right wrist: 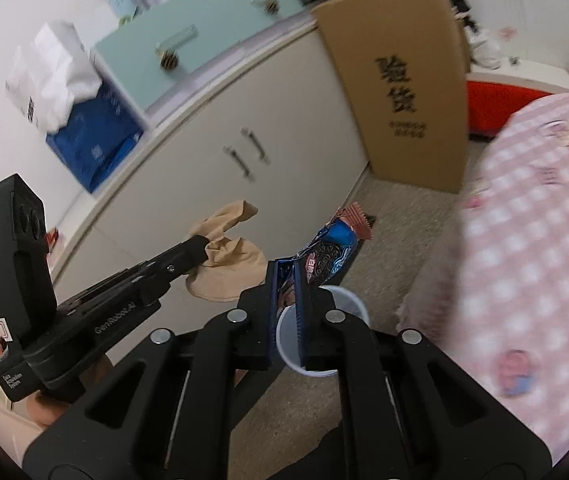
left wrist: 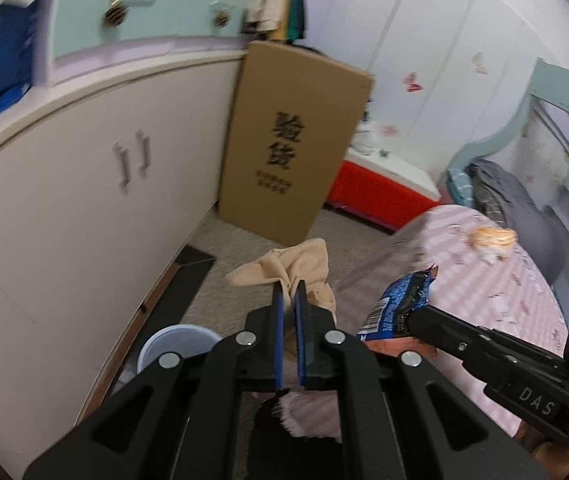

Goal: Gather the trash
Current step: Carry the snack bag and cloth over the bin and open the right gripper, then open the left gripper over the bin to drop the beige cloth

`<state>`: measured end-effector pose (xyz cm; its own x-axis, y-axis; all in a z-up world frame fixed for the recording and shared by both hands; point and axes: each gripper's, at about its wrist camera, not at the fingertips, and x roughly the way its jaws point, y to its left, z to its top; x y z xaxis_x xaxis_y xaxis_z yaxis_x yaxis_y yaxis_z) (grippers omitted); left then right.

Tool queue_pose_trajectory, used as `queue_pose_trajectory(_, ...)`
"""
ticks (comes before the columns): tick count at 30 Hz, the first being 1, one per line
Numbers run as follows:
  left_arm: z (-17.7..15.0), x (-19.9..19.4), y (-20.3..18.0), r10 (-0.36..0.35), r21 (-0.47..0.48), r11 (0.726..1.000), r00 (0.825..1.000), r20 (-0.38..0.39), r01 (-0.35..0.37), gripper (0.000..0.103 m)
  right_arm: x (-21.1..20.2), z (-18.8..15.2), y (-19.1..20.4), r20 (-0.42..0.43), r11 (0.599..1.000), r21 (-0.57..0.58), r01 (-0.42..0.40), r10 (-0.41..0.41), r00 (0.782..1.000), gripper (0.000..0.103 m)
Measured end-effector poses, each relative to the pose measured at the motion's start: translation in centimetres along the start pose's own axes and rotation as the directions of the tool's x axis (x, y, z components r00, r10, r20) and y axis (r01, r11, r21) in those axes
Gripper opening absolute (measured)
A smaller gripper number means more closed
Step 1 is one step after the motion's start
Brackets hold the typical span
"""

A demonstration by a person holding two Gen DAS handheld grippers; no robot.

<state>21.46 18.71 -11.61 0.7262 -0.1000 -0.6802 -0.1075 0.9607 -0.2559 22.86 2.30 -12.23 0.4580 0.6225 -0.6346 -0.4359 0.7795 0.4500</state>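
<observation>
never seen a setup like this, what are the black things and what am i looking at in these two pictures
No robot here: a person carries two handheld black grabbers, each with a camera looking along its jaws. One picture is from the left grabber, the other from the right. The left gripper is shut on a beige stocking. The right gripper is shut on a blue cookie wrapper. Below on the carpet stands a white cup, probably for the trash. Beside it is a bed with a pink checked cover.

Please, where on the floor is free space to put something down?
Bare carpet lies between the cardboard box, the cabinet and the bed. Nearer the tongs it is crowded: the white cup sits below the held cookie wrapper.
</observation>
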Motion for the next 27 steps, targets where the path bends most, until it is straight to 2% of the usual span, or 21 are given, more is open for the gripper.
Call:
queue_pose_trajectory(4,-0.7,1.3,3.7,0.059,-0.042,0.997,0.998,-0.022,-0.060,0.005,4.6,-0.4,1.7,-0.066,1.000,-0.023,-0.002,0.000,0.998,0.008)
queue_pose_trajectory(10,-2.0,3.9,9.1,0.164,-0.103,0.980,0.984,-0.068,-0.170,0.005,12.0,-1.2,2.5,-0.147,0.999,-0.032,-0.013,0.008,0.989,0.011)
queue_pose_trajectory(11,-2.2,4.4,9.9,0.181,-0.107,0.976,0.980,-0.079,-0.188,0.005,13.1,-1.3,2.4,-0.157,1.000,-0.025,-0.007,0.003,0.988,0.015)
queue_pose_trajectory(12,-2.6,5.1,11.0,0.190,-0.120,0.972,0.977,-0.098,-0.201,0.005,14.2,-1.6,2.3,-0.164,1.000,-0.019,-0.001,-0.002,0.986,0.025)
queue_pose_trajectory(13,-2.8,5.6,11.8,0.188,-0.133,0.970,0.975,-0.115,-0.203,0.005,14.9,-1.8,2.2,-0.166,1.000,-0.018,0.013,-0.016,0.986,0.030)
queue_pose_trajectory(14,-3.1,6.2,12.4,0.190,-0.142,0.968,0.973,-0.130,-0.208,0.005,15.5,-1.9,2.1,-0.168,1.000,-0.015,0.026,-0.028,0.985,0.048)
queue_pose_trajectory(15,-3.4,6.8,13.1,0.199,-0.147,0.964,0.969,-0.146,-0.221,0.005,16.0,-2.2,1.9,-0.171,0.999,-0.009,0.031,-0.032,0.985,0.055)
queue_pose_trajectory(21,-4.6,9.0,14.7,0.197,-0.159,0.960,0.959,-0.203,-0.230,0.005,16.7,-3.0,1.2,-0.188,0.997,-0.023,0.074,-0.078,0.979,0.055)
queue_pose_trajectory(27,-4.7,9.6,13.9,0.185,-0.153,0.964,0.960,-0.212,-0.219,0.005,16.1,-3.2,0.8,-0.175,0.994,-0.031,0.104,-0.107,0.979,0.059)
